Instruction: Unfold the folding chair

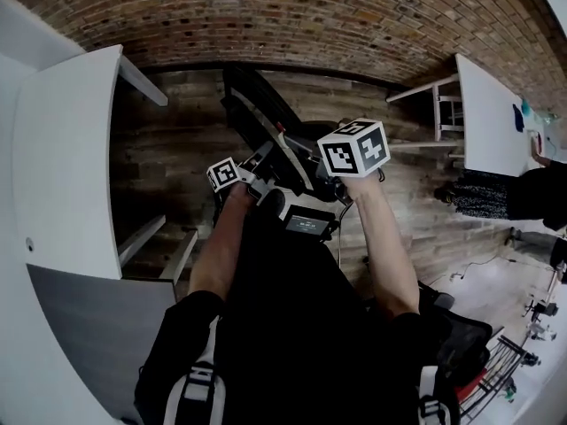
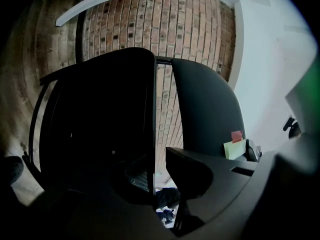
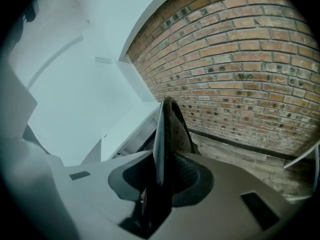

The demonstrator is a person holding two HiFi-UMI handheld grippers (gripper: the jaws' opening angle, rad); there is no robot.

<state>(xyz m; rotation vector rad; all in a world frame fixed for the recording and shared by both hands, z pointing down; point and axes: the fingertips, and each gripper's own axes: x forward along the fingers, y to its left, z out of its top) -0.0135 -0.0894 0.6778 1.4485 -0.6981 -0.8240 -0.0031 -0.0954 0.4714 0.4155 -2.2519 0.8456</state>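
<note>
Floor [image 1: 177,184]: wood planks below left gripper [image 2: 160,179] and right gripper [image 3: 162,179].
Folding chair [image 1: 266,113]: ahead of both; floor contact hidden.
White table [image 1: 62,166]: left of left gripper.
Second table [image 1: 487,113]: well right of right gripper.

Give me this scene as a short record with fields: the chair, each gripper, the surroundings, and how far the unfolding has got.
chair: black folding chair, in front of the person, two panels side by side with a narrow gap
left gripper: left gripper closed on the edge of one panel
right gripper: right gripper closed on a thin chair edge
surroundings: brick wall, wood floor, white table at the person's left
progress: chair not yet unfolded
</note>
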